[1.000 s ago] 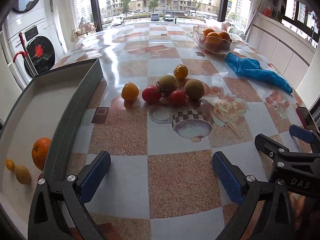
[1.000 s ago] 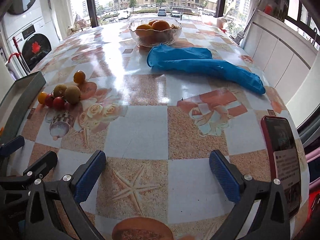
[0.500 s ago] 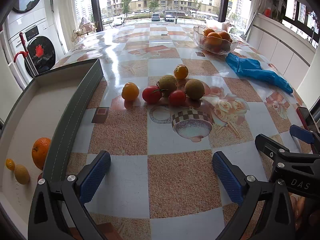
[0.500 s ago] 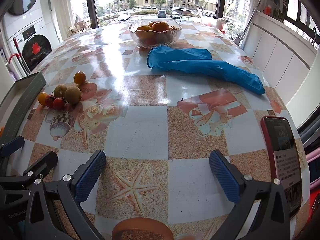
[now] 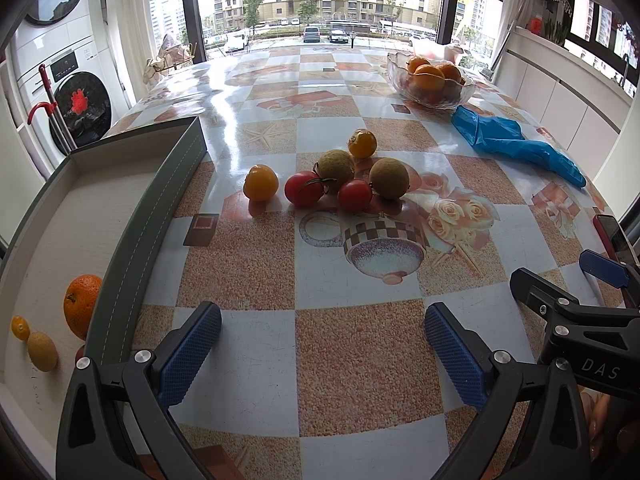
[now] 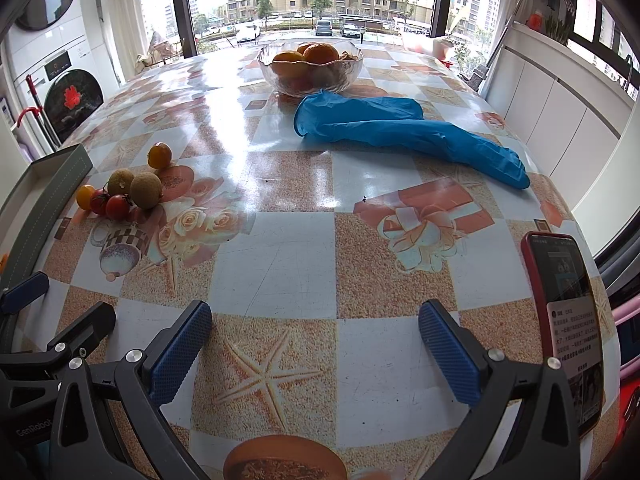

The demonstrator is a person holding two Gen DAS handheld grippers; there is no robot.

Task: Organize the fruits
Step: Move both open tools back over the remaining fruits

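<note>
In the left wrist view, the left gripper (image 5: 322,344) hangs spread and empty over the desk (image 5: 360,360). Mid-frame lies the fruit cluster (image 5: 336,178), nothing standing between. At left, the grey tray (image 5: 132,240) holds an orange (image 5: 82,304). The right wrist view shows the right gripper (image 6: 314,348) likewise spread, plus a red phone (image 6: 564,320) at lower right, blue gloves (image 6: 404,132) and a glass bowl (image 6: 310,68) above.

"DAS" on right gripper (image 5: 596,370) body; "GenRobo" on left gripper (image 6: 34,424) body; phone (image 6: 568,320) txt illegible.
</note>
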